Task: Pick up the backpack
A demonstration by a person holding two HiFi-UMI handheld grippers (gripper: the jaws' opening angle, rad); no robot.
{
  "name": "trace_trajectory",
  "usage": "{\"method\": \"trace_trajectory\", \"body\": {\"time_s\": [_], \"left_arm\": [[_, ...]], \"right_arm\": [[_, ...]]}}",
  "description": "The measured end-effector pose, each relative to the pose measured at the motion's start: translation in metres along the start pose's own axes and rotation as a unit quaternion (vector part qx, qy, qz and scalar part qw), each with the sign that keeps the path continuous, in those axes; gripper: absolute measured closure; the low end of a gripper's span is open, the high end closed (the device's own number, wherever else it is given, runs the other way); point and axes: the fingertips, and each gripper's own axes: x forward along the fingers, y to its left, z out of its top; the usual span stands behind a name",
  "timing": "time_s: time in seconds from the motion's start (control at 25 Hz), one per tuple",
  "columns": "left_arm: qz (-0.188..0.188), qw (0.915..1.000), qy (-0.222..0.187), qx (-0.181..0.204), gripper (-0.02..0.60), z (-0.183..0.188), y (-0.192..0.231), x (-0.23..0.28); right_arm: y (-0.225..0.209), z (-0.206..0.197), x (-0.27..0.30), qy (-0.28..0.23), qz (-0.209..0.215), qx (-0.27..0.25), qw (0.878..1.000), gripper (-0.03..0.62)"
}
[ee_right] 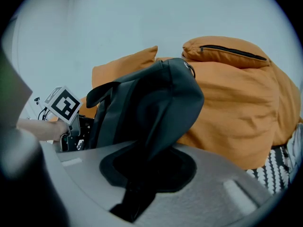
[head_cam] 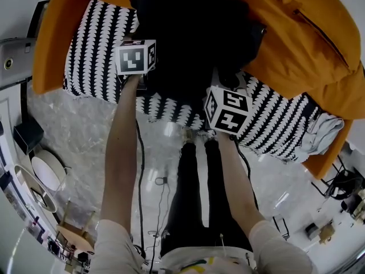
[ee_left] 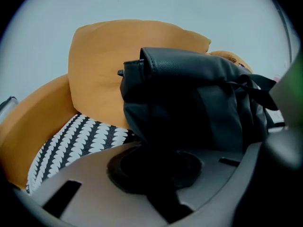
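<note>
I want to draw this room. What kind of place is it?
Probably a living room at home. There is a big orange sofa with a black-and-white blanket on its seat, and a shiny marble floor. The backpack sits on the sofa.

No word, brand name or number can be read anywhere in these views. The only printed signs are black-and-white square code patterns on two white marker cubes. One cube (head_cam: 136,57), on the left tongs (ee_left: 158,171), shows a U-like block figure on its upper face. The other cube (head_cam: 228,110), on the right tongs (ee_right: 142,169), carries blocky, angular shapes on two visible faces. None of the patterns spells out a letter or figure.
</note>
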Motion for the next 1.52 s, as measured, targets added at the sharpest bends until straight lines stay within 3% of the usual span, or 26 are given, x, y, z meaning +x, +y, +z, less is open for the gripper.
{"method": "trace_trajectory", "body": {"time_s": [0.48, 0.92, 1.16, 1.36, 1.52], "left_arm": [[0.026, 0.9972, -0.068, -0.014, 0.523, 0.031, 0.002, -0.071], [0.060, 0.9811, -0.183, -0.013, 0.525, 0.142, -0.008, -0.218], [0.077, 0.9643, -0.254, 0.003, 0.525, 0.219, -0.018, -0.327], [0.102, 0.9380, -0.331, 0.014, 0.525, 0.275, -0.038, -0.433], [0.123, 0.9186, -0.374, 0.031, 0.525, 0.294, -0.064, -0.517]], "right_arm": [[0.007, 0.045, -0.026, -0.033, 0.000, -0.035, 0.999, 0.536], [0.026, 0.170, -0.107, -0.127, 0.012, -0.052, 0.991, 0.540], [0.047, 0.272, -0.183, -0.200, 0.042, -0.074, 0.976, 0.542], [0.064, 0.348, -0.265, -0.271, 0.066, -0.096, 0.955, 0.542], [0.072, 0.380, -0.335, -0.313, 0.087, -0.110, 0.939, 0.542]]}}
